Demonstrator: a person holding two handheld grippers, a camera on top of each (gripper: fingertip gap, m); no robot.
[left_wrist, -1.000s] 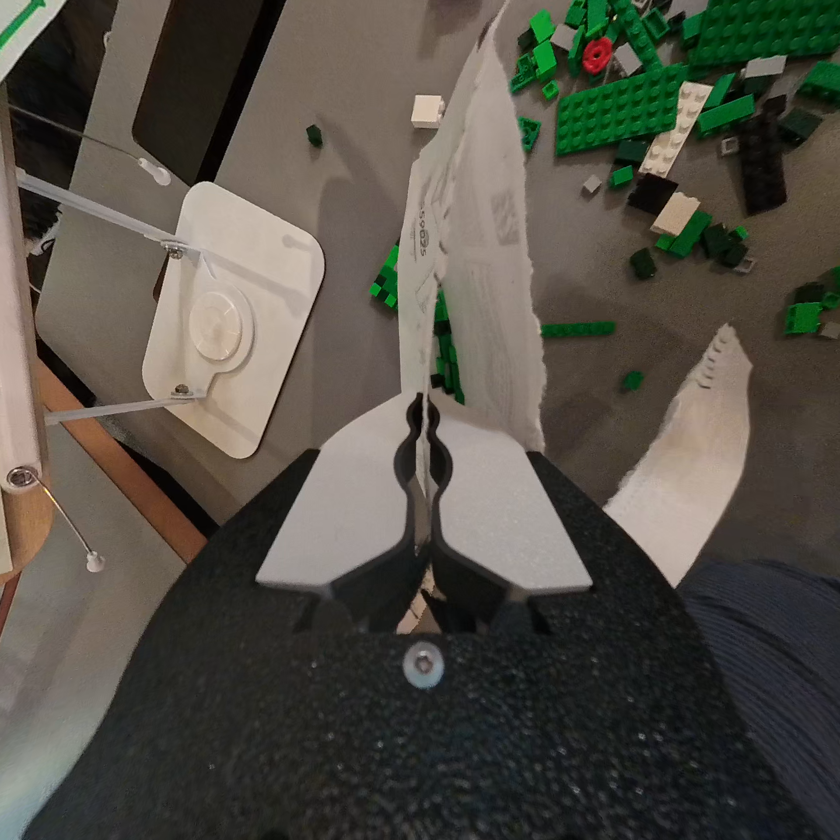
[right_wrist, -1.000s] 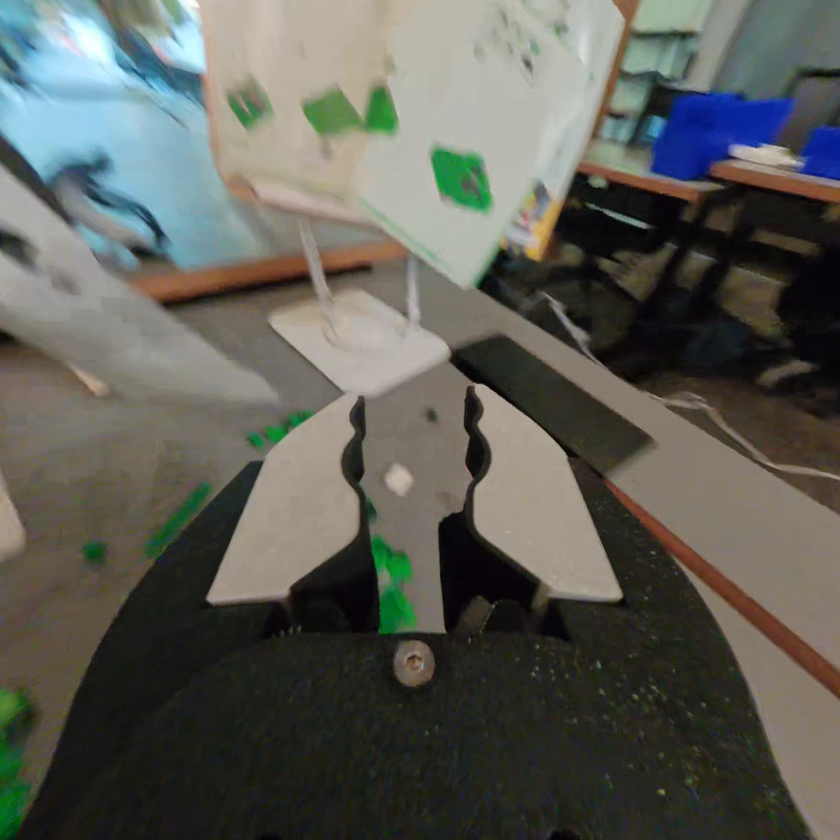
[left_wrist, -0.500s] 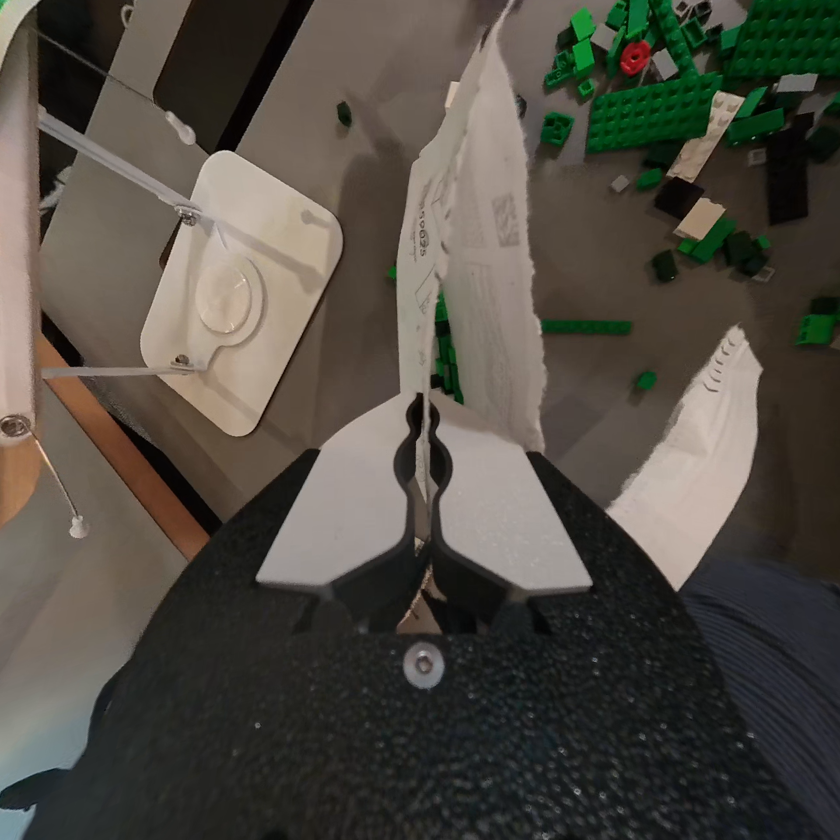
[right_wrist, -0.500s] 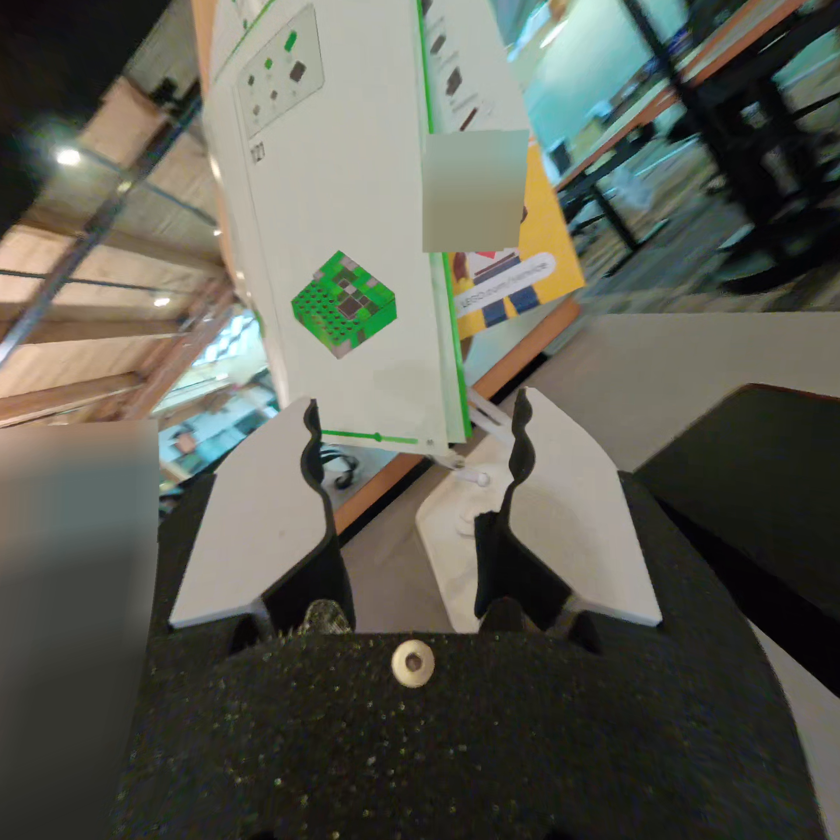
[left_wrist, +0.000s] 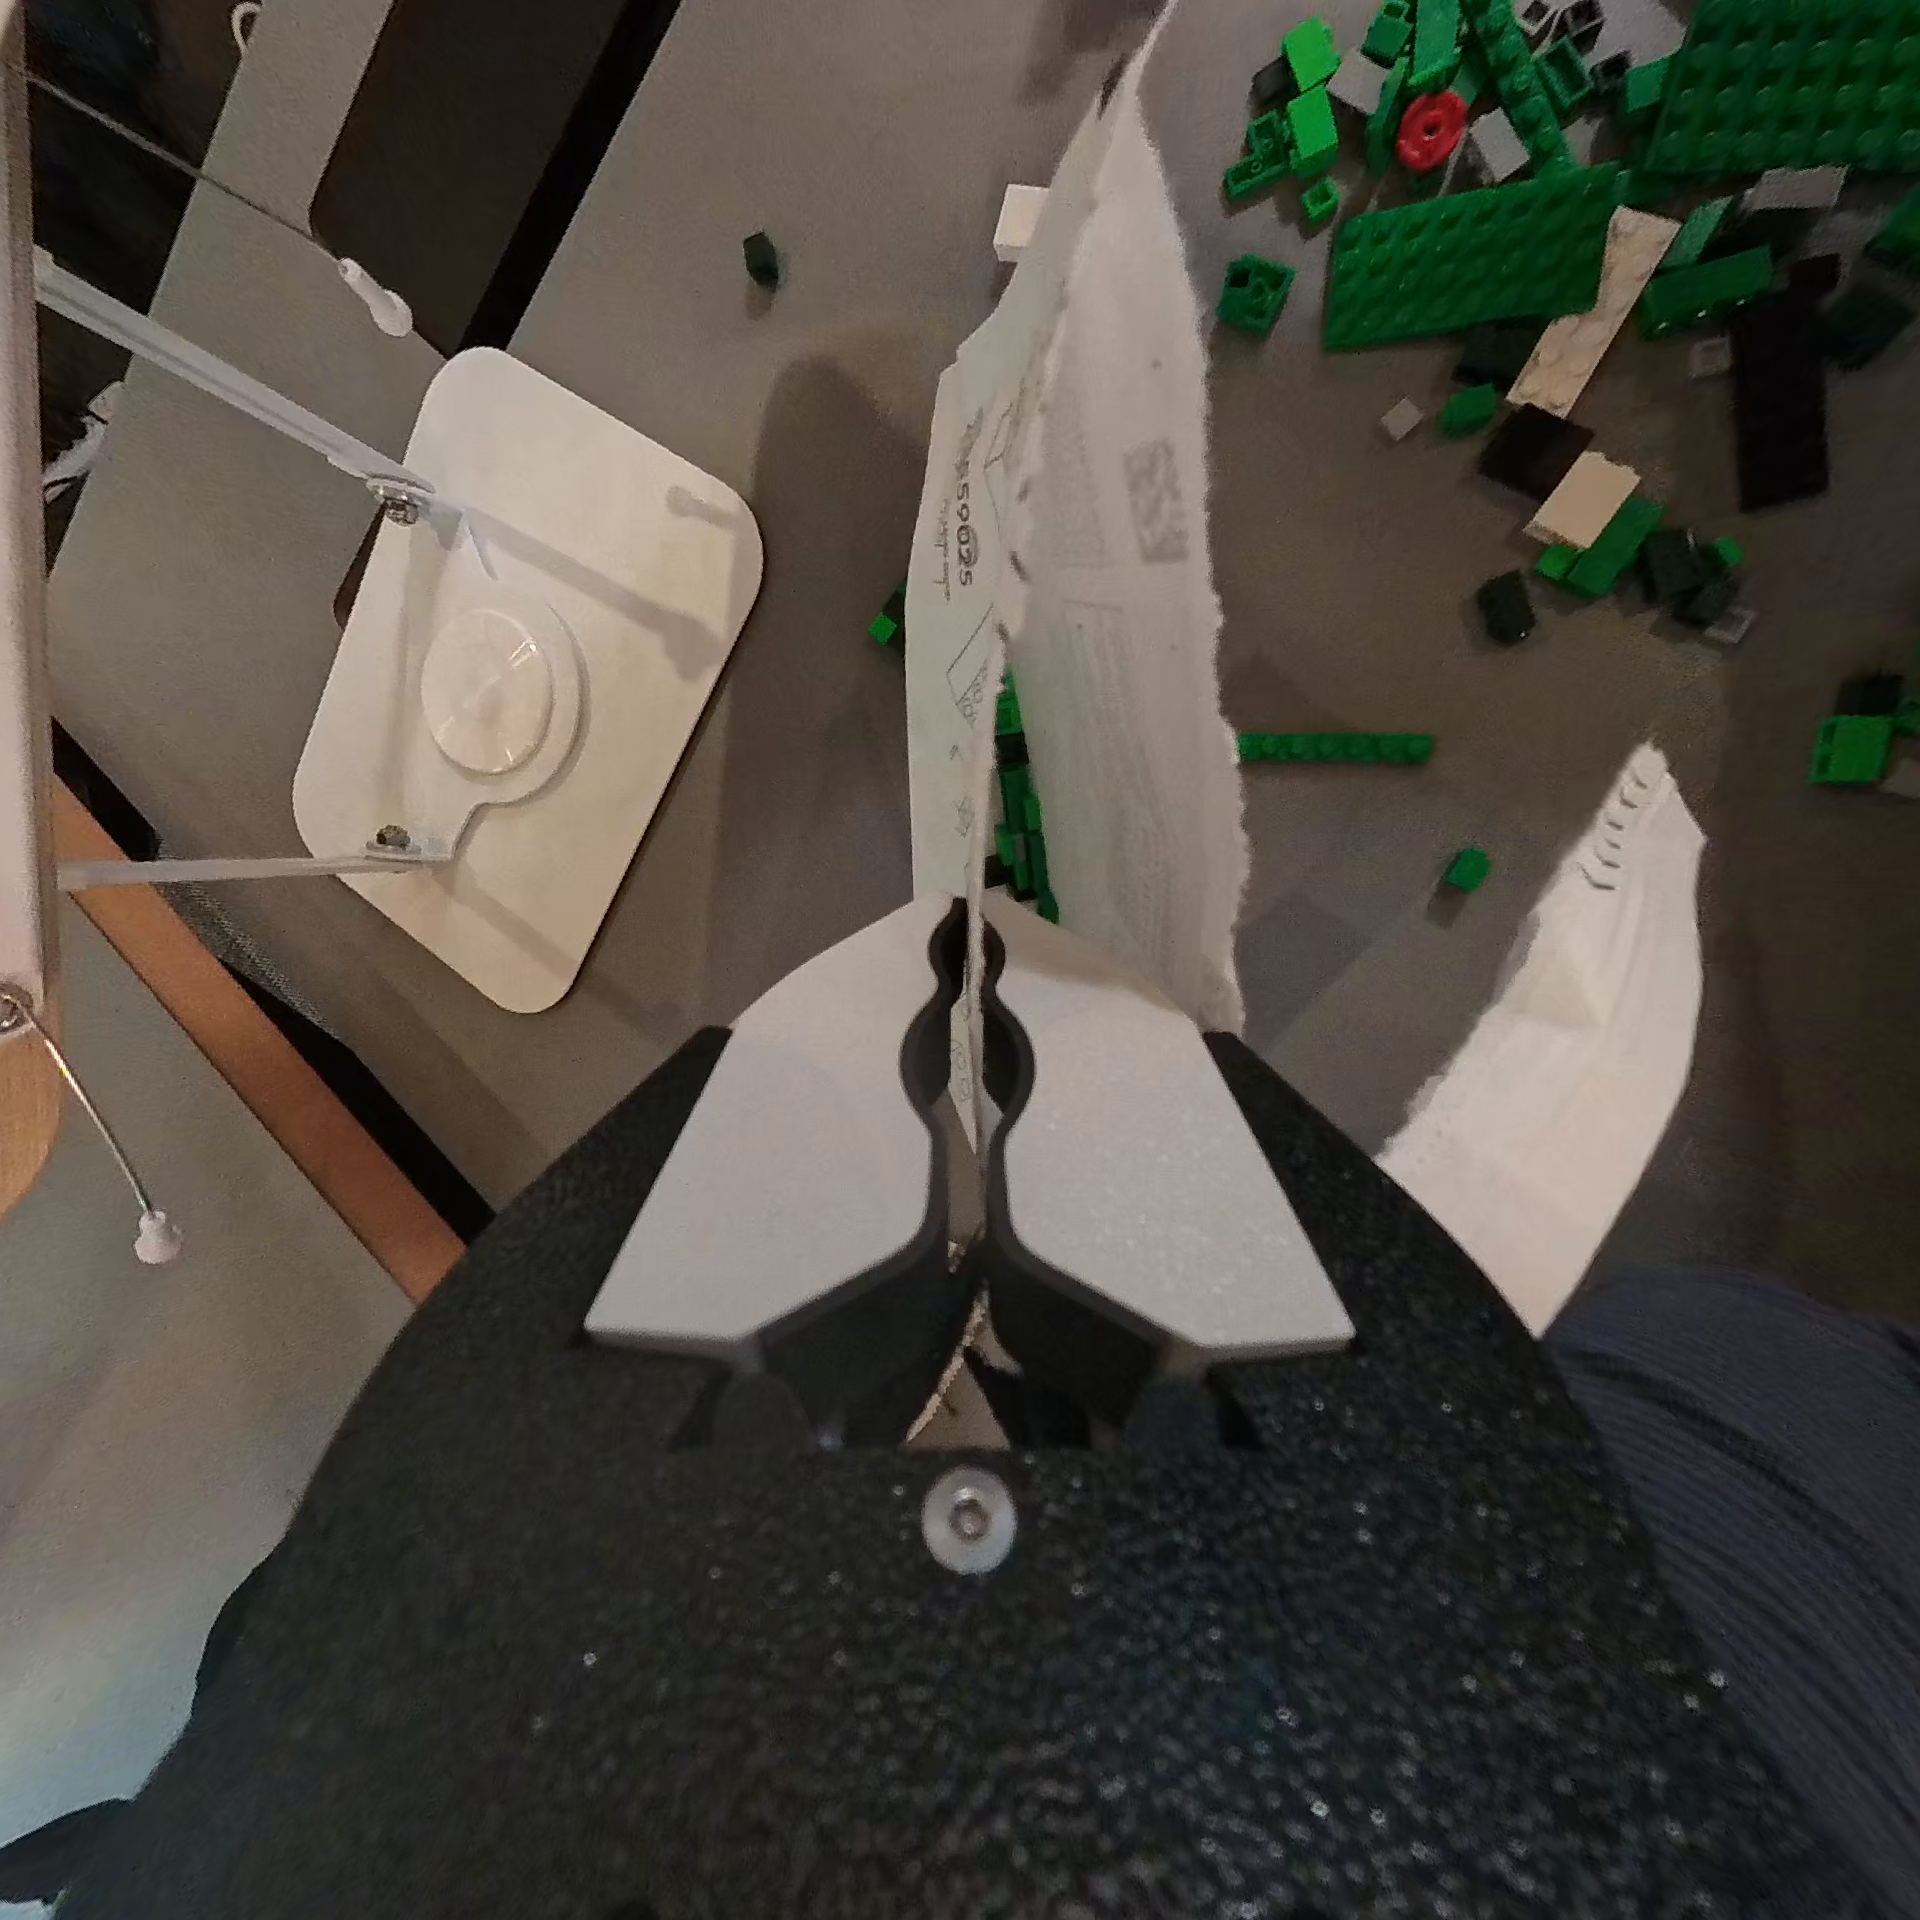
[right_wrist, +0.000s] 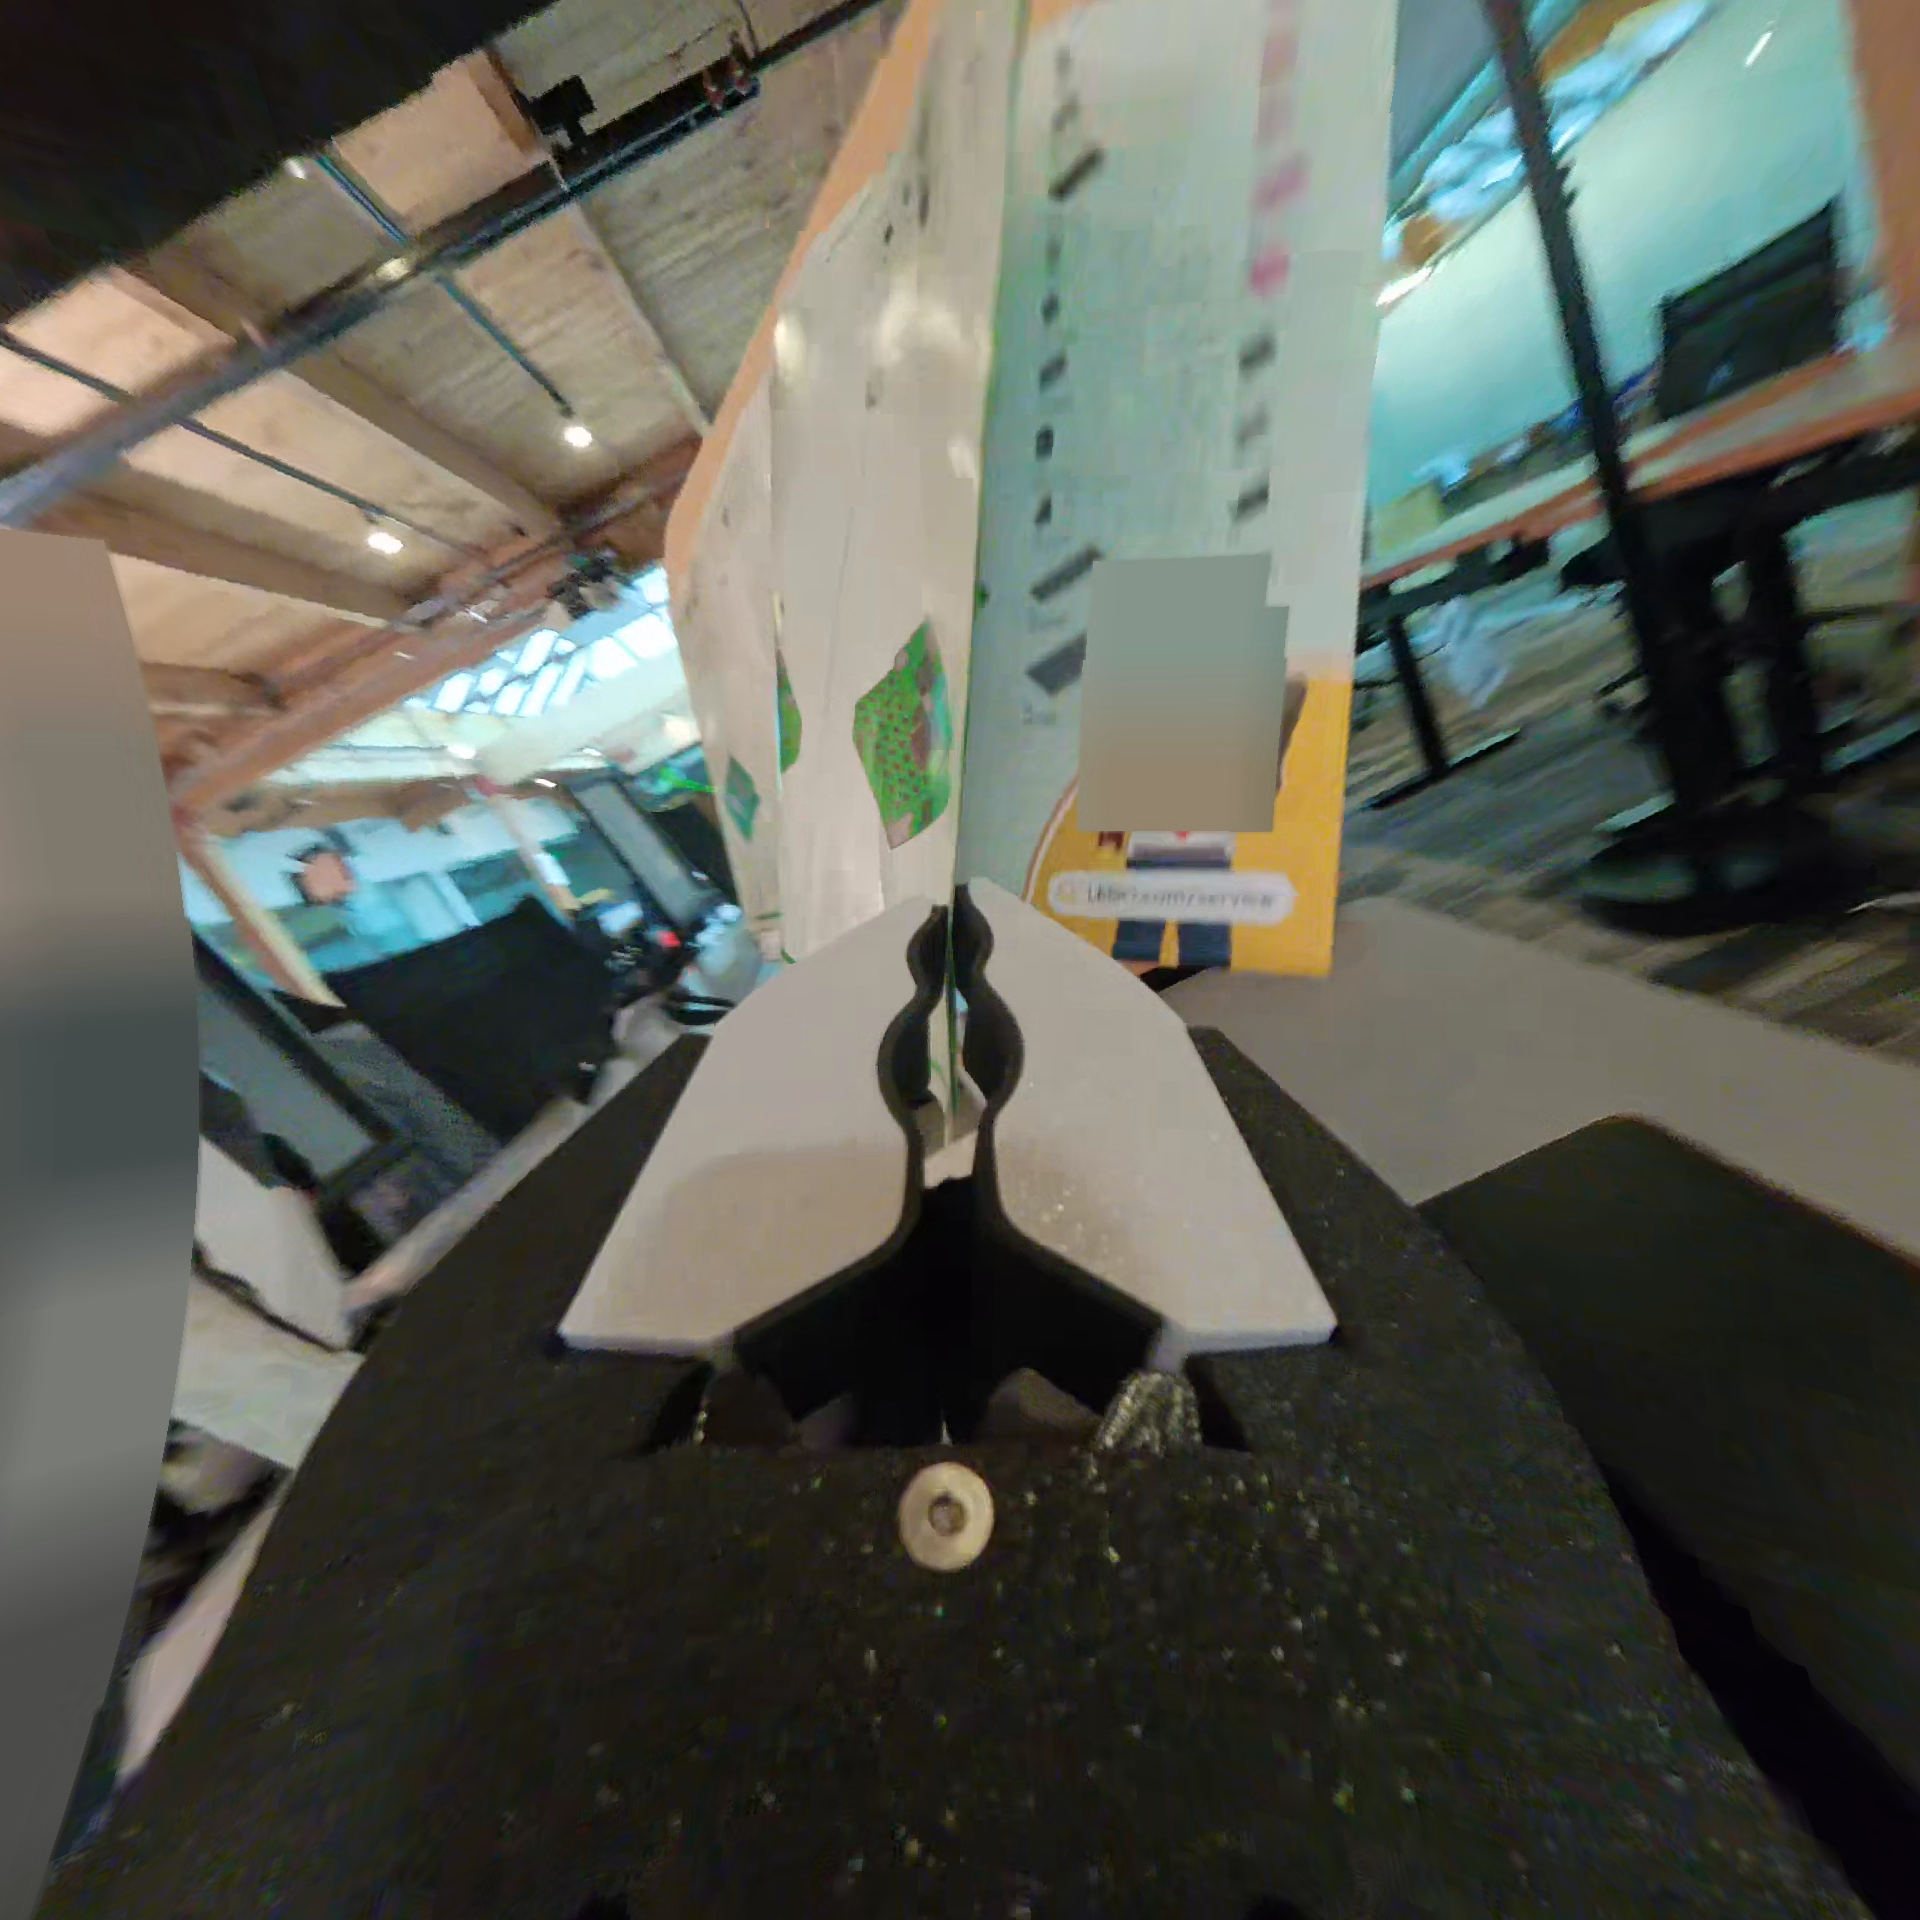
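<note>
White torn paper bag with printed markings is pinched edge-on between the left tongs, jaws pressed together on it, same grip as half a second and a second ago. Bag rises forward from the tips over the grey worktop. Left view barely shifted since then, only a slight drift of the background. Loose green, black and white toy bricks lie scattered far right on the worktop, with a green strip brick near the bag's right edge. White stand base with thin metal rods sits left of the bag, apart from it. Another white torn paper piece lies right of the tongs, by a dark blue ribbed sleeve.

Right tongs differ clearly: a second ago they were spread over the worktop, half a second ago spread near the lower edge of the instruction booklet; now the jaws are closed on a thin page edge of that booklet, seen edge-on between the tips. Booklet stands upright, white pages with green block pictures left of the pinched edge, a page with a yellow patch to the right. Background is blurred.
</note>
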